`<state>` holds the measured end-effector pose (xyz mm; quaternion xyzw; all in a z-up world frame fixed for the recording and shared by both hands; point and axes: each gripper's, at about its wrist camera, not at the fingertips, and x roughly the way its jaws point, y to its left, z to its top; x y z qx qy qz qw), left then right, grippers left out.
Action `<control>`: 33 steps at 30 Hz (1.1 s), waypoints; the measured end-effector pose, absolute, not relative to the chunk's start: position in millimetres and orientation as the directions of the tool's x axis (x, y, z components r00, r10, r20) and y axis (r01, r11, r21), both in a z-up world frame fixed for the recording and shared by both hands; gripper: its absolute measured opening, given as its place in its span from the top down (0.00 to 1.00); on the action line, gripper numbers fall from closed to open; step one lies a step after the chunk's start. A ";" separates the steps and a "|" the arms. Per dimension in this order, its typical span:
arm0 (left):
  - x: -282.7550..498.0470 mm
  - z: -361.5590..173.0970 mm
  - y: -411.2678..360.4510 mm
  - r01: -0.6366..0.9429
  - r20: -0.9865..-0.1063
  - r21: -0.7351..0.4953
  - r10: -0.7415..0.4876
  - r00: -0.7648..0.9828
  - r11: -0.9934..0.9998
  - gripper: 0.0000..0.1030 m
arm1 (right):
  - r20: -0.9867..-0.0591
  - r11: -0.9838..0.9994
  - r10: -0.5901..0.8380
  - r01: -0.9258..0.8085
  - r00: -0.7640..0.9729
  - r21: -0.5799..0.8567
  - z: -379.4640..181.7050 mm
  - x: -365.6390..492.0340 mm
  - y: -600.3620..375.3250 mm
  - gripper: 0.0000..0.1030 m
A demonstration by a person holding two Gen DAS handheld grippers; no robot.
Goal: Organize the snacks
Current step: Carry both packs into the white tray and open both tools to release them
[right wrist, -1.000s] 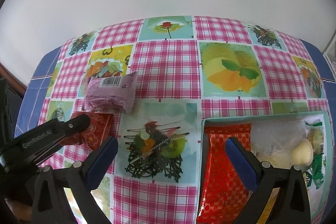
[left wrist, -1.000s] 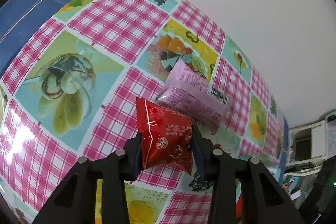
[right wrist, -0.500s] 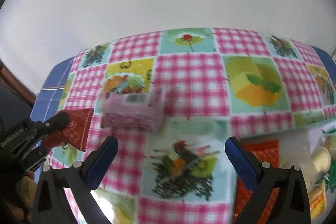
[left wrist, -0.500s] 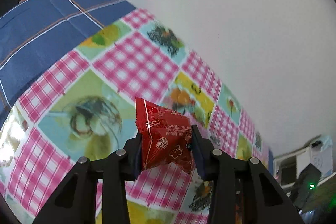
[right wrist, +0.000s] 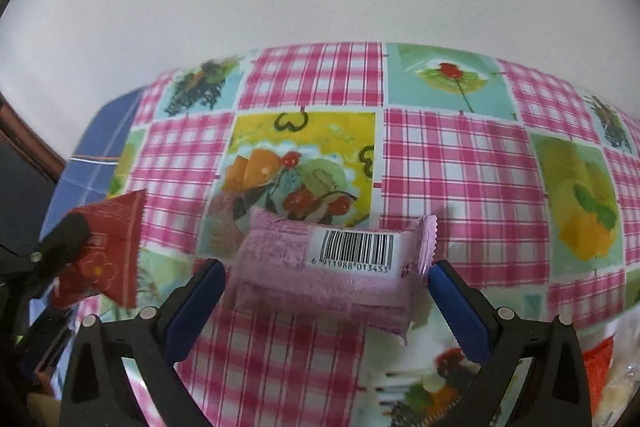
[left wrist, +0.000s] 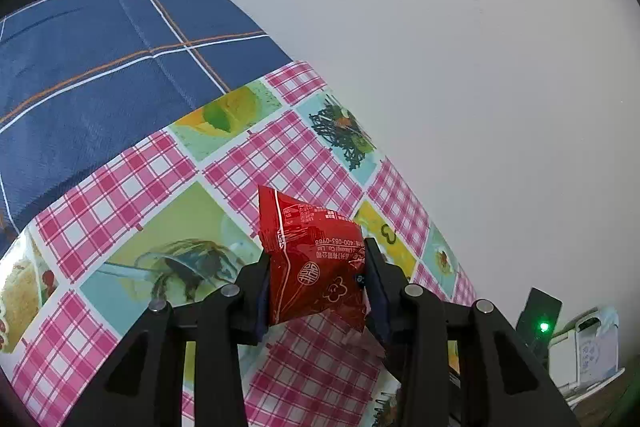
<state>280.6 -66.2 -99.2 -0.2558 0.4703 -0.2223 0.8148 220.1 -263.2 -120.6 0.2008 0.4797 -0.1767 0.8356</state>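
My left gripper [left wrist: 316, 285] is shut on a small red snack packet [left wrist: 314, 259] and holds it above the patterned tablecloth; the same red packet [right wrist: 106, 259] shows at the left of the right wrist view, clamped in the left gripper. My right gripper [right wrist: 326, 303] is open, its blue pads on either side of a pink wrapped snack [right wrist: 332, 267] with a barcode that lies on the cloth. The pads do not touch it.
The table has a pink checked cloth with fruit pictures [right wrist: 452, 163] over a blue plaid cloth [left wrist: 100, 67]. A white wall stands behind. A tray corner with a red packet [right wrist: 598, 363] and pale snacks shows at the lower right.
My left gripper lifted the red packet up and away from the pink snack. My right gripper moved left from the tray to straddle the pink snack.
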 end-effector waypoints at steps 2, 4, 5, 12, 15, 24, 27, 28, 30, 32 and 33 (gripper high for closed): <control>283.1 -103.9 -66.0 0.117 -0.660 -0.624 -0.601 0.451 0.773 0.60 | -0.878 0.860 -0.110 0.488 0.465 0.151 -124.9 224.8 -262.2 0.05; 283.6 -106.8 -65.8 0.115 -0.662 -0.627 -0.605 0.442 0.770 0.60 | -0.878 0.860 -0.100 0.485 0.468 0.160 -126.1 226.0 -262.0 0.10; 283.4 -108.2 -66.3 0.115 -0.665 -0.627 -0.606 0.435 0.771 0.60 | -0.876 0.860 -0.098 0.484 0.471 0.164 -125.3 226.1 -262.0 0.14; 275.7 -109.4 -69.0 0.098 -0.702 -0.609 -0.592 0.396 0.787 0.60 | -0.880 0.865 -0.088 0.474 0.467 0.165 -117.2 215.6 -258.5 0.23; 267.0 -105.2 -69.7 0.070 -0.712 -0.617 -0.594 0.373 0.784 0.60 | -0.876 0.863 -0.097 0.478 0.473 0.162 -106.6 193.8 -257.7 0.23; 221.2 -60.0 -91.7 0.068 -0.727 -0.632 -0.621 0.294 0.772 0.60 | -0.852 0.846 -0.126 0.504 0.508 0.175 -56.1 119.0 -257.1 0.23; 199.2 -39.8 -93.3 0.099 -0.717 -0.629 -0.624 0.309 0.771 0.60 | -0.844 0.833 -0.144 0.524 0.516 0.178 -41.7 87.1 -260.1 0.23; 193.1 -34.8 -94.5 0.111 -0.715 -0.628 -0.627 0.310 0.771 0.60 | -0.843 0.829 -0.146 0.529 0.518 0.181 -39.3 78.9 -261.2 0.23; 179.3 -23.3 -96.8 0.132 -0.701 -0.635 -0.640 0.315 0.761 0.60 | -0.839 0.818 -0.154 0.543 0.522 0.187 -34.4 58.6 -263.3 0.23; 163.7 -10.4 -99.1 0.167 -0.689 -0.633 -0.648 0.325 0.756 0.60 | -0.840 0.811 -0.165 0.556 0.516 0.183 -32.0 40.4 -264.8 0.23; 156.0 -4.7 -101.0 0.186 -0.684 -0.629 -0.651 0.330 0.755 0.60 | -0.842 0.808 -0.169 0.561 0.512 0.179 -31.1 33.3 -265.4 0.23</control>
